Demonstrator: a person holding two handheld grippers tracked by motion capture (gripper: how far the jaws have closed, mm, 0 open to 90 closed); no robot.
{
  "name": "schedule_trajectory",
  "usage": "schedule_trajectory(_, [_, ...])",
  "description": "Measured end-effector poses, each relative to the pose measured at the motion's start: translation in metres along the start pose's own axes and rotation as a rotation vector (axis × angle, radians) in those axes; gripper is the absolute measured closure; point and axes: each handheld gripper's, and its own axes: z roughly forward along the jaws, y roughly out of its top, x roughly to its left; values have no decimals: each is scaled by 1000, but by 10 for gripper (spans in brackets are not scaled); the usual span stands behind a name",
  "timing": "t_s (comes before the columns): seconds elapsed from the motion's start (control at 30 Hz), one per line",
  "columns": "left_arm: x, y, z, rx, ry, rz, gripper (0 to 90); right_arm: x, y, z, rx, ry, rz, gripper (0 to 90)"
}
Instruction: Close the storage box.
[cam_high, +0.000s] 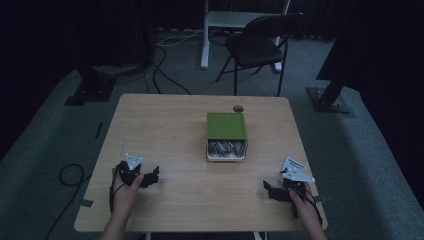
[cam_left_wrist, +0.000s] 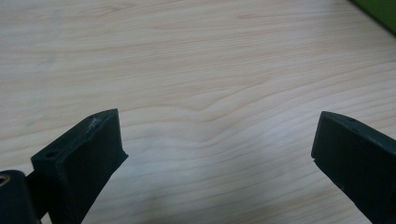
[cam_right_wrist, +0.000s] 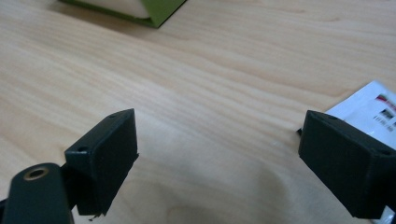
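box: green lid box (cam_high: 226, 125) mid-table (cam_high: 165, 125), lid slid back, white tray end exposed toward the person, greyish contents, too small to identify
left gripper (cam_high: 150, 176): jaws wide apart, empty, well near-left of box
right gripper (cam_high: 272, 190): jaws spread, empty, well near-right of box
step: looks like start pose, no contact yet
next: likely reach forward to box, one gripper steadying it

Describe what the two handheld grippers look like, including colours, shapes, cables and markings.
Both are black two-jaw tools. The left gripper and right gripper each carry a grey three-cornered plate on top, the right one bearing small dark markings. Thin black cables trail back along the hands. Up close, the left gripper's fingers and the right's are blocky matt black wedges with small screw holes. No sleeves show.
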Motion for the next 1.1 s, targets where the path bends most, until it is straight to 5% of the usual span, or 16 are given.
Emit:
schedule_trajectory(0.23, [18,-4,-8,0,38,-36,29,1,-3,0,20,13,-33,115])
schedule_trajectory(0.73, [39,-21,-18,87,105,-59,29,6,-3,5,108,67,-124,117])
schedule_trajectory(1.1, [48,-30,-18,110,123,-88,29,1,-3,7,123,85,-88,117])
